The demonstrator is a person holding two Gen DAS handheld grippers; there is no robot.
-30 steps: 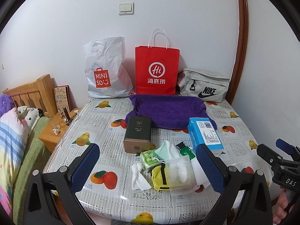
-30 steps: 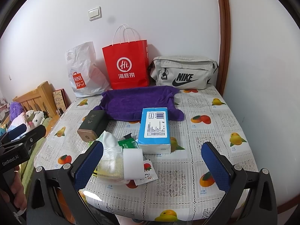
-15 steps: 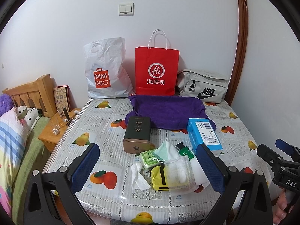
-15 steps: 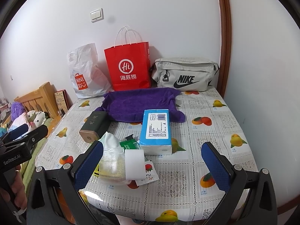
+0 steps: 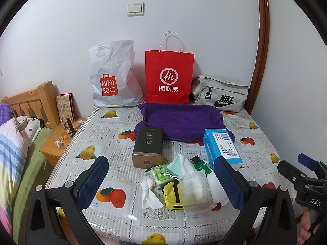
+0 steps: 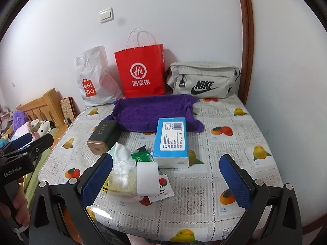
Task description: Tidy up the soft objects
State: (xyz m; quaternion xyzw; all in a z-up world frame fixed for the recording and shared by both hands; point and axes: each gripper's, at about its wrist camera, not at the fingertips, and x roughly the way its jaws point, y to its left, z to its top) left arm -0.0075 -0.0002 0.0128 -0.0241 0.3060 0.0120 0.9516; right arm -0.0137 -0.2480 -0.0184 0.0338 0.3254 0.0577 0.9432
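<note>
A pile of soft items lies near the table's front: a mesh pouch (image 5: 194, 189) over a yellow pouch (image 5: 170, 196), a pale green cloth (image 5: 179, 165), a green tissue pack (image 5: 160, 172) and a crumpled white tissue (image 5: 149, 194). A blue tissue box (image 5: 221, 147) and a dark tin (image 5: 148, 143) stand behind them. Further back spreads a purple towel (image 5: 181, 120). My left gripper (image 5: 163, 183) is open, held above the table's front edge with the pile between its fingers in view. My right gripper (image 6: 165, 181) is open too, low at the front, with the mesh pouch (image 6: 122, 179) by its left finger.
A white Miniso bag (image 5: 113, 81), a red paper bag (image 5: 168, 77) and a grey Nike bag (image 5: 220, 96) lean against the back wall. A wooden bedside stand (image 5: 55, 145) and a bed with pillows (image 5: 12, 143) are on the left. A hand (image 6: 18, 210) holds the other gripper.
Both grippers have edged slightly; the views shift a little toward the table. Nothing on the table has moved.
</note>
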